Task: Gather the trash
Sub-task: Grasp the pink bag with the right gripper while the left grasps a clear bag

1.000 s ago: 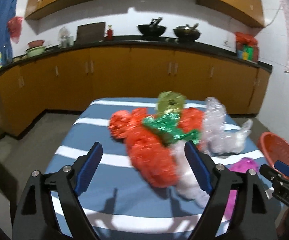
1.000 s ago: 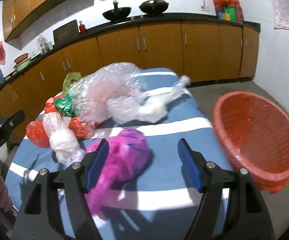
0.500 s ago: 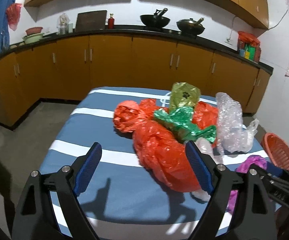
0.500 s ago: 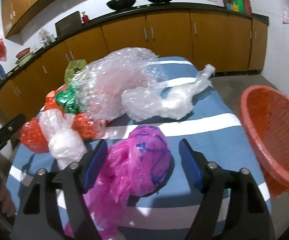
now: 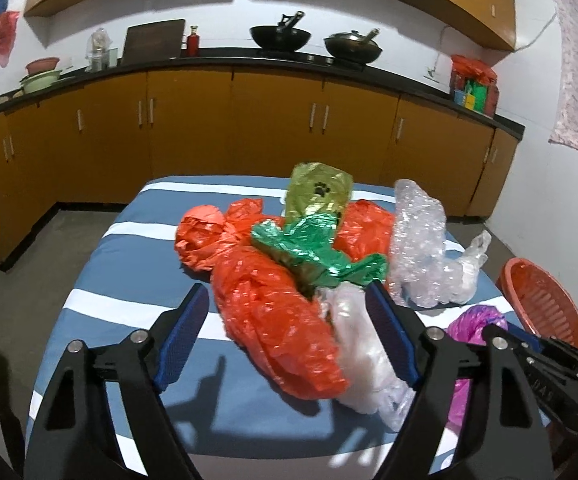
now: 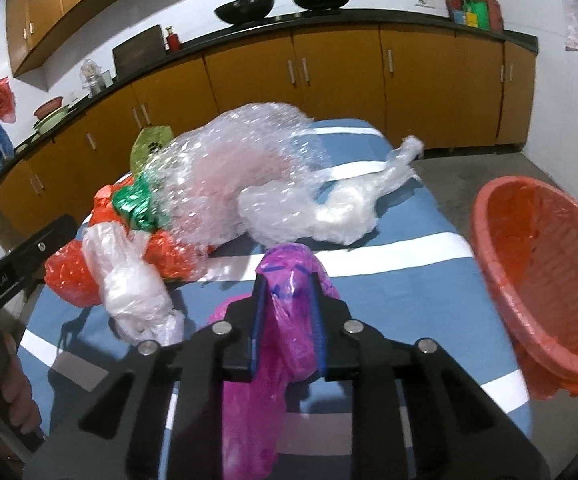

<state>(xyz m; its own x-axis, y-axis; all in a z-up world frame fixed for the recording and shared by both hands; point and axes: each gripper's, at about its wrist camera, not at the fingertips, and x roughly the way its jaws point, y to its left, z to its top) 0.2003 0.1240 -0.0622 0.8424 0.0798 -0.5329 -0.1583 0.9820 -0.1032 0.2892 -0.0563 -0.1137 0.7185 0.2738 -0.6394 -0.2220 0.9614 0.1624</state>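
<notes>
Crumpled plastic bags lie in a pile on a blue striped table (image 5: 129, 280). My right gripper (image 6: 287, 278) is closing, and its pads press on a magenta bag (image 6: 289, 320) at the near right of the table. My left gripper (image 5: 285, 292) is open and its jaws are closing around the near end of an orange bag (image 5: 273, 320). A white bag (image 5: 357, 340) lies against the right finger. Behind these lie a green bag (image 5: 313, 248), a yellow-green bag (image 5: 321, 192) and bubble wrap (image 6: 241, 172). An orange basket (image 6: 501, 248) stands off the table's right edge.
A clear bag (image 6: 341, 212) lies beside the bubble wrap towards the far right. Orange kitchen cabinets (image 5: 273, 120) with a dark counter and two woks run along the far wall. Grey floor surrounds the table. A hand (image 6: 9, 392) holds the left gripper's handle at the left edge.
My right gripper's jaws have closed from wide apart onto the magenta bag. The left gripper's jaws have narrowed slightly around the orange bag, and its view has swung a little.
</notes>
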